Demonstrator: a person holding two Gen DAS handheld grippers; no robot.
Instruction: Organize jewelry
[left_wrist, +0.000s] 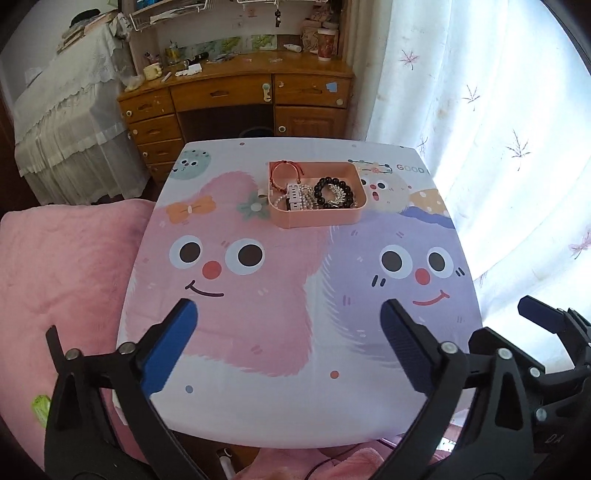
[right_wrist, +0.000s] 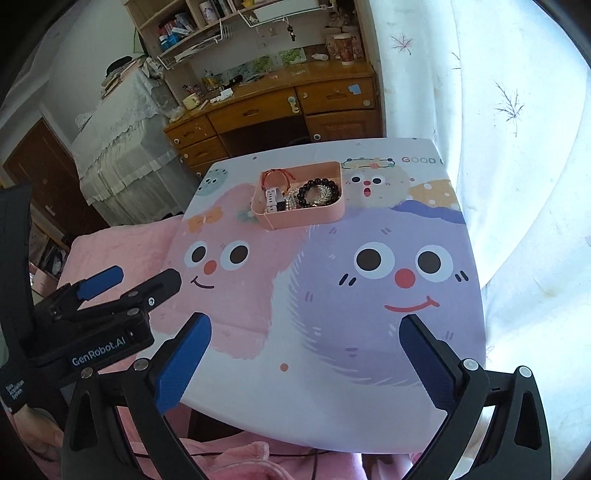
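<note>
A pink tray (left_wrist: 317, 218) (right_wrist: 303, 218) stands at the far middle of the cartoon-print table (left_wrist: 258, 332) (right_wrist: 332, 350). In it lie a red cord bracelet (left_wrist: 283, 170) (right_wrist: 275, 177), a black bead bracelet (left_wrist: 332, 192) (right_wrist: 318, 192) around a silver leaf piece, a pearl strand (left_wrist: 306, 199) and a white boxy item (left_wrist: 293, 195) (right_wrist: 273, 201). My left gripper (left_wrist: 290, 314) (right_wrist: 142, 277) hangs open over the table's near edge with nothing between its blue pads. Beside it, my right gripper (right_wrist: 306, 325) (left_wrist: 511, 326) is open too and holds nothing. Both are well short of the tray.
A pink blanket (left_wrist: 66, 277) lies left of the table and a white curtain (left_wrist: 498, 147) hangs along its right side. Behind the table stands a cluttered wooden desk (left_wrist: 240, 92), with lace-covered furniture (left_wrist: 66, 129) to its left. Cables trail below the table's near edge.
</note>
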